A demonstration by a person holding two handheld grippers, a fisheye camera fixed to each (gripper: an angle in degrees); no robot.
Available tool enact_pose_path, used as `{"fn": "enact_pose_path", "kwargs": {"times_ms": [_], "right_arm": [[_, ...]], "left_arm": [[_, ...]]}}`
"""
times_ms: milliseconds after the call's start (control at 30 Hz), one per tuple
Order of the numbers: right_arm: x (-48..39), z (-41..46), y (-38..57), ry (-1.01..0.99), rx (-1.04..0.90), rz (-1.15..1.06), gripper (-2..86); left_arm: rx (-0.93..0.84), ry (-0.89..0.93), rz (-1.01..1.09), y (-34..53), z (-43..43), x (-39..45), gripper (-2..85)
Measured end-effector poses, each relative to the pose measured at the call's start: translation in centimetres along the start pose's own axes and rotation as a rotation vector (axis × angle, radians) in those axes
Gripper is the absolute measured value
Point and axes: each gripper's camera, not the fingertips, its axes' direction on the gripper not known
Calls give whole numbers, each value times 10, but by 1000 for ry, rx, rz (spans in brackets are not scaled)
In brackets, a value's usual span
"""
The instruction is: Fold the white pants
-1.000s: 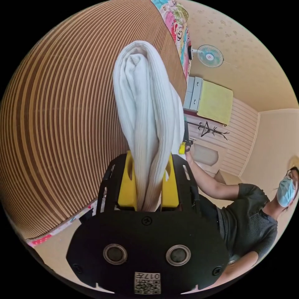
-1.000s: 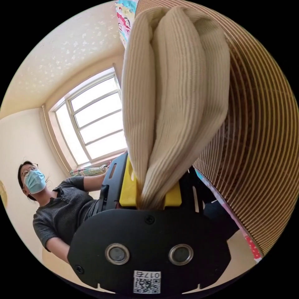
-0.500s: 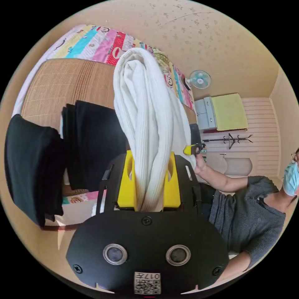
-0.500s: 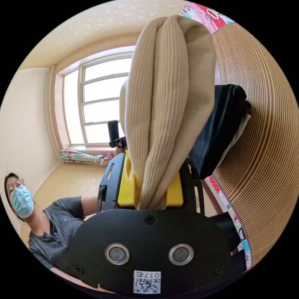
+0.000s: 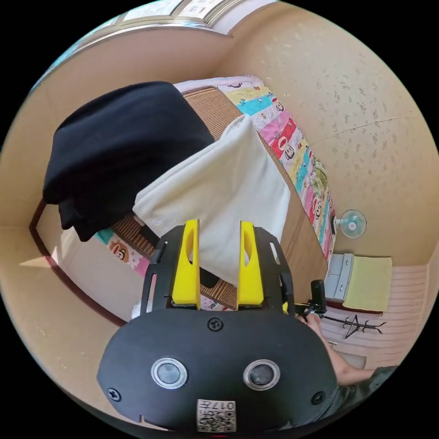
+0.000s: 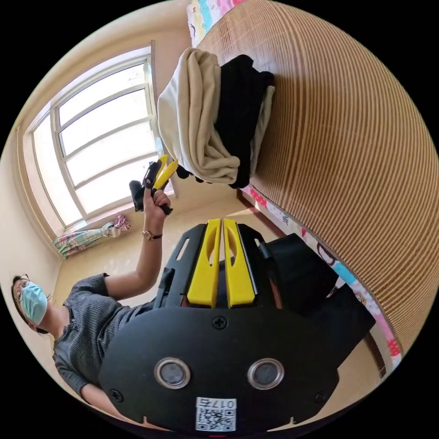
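Left gripper [image 5: 215, 228]: yellow jaws stand apart with a clear gap, gripping nothing; the fabric seen between them lies beyond the tips. Right gripper [image 6: 222, 224]: jaws are pressed together along their length, nothing between them.

The white pants [image 5: 219, 196] lie folded on top of a stack of folded black clothes [image 5: 123, 141], at the edge of a bed covered by a woven bamboo mat [image 6: 347, 151]. In the right gripper view the pants [image 6: 196, 123] form the outermost layer of that pile, against the black clothes [image 6: 238, 114]. A patterned sheet [image 5: 292, 151] borders the mat. A person's hand [image 6: 153, 201] holds the left gripper [image 6: 162, 171] near the pile, before a window [image 6: 105, 146].
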Motion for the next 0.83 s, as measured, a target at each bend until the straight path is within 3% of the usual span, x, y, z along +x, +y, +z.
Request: {"fn": "enact_pose_path", "kwargs": {"times_ms": [100,167,267,400,533,733,833], "right_arm": [[42,-38,61,0,125,165,13],[59,-59,97,-27,223,220,10],[77,-85,152,-60,380,290,6],[90,-103,207,-119,549,308,4],[105,-115,245,-157,665,310,6],[141,-142,301,-206,887,296,18],[160,-160,327,-105,926,342,29]], "left_arm": [[3,-102,-29,13,42,-14,104],[-10,-203,-118,12,74,-38,41],[-35,-180,-198,9,95,-49,5],[50,-204,-78,32,97,-15,-4],[187,27,262,89,108,47,-7],[-59,266,372,142,216,145,-6],[-163,304,488,173,274,216,-9]]}}
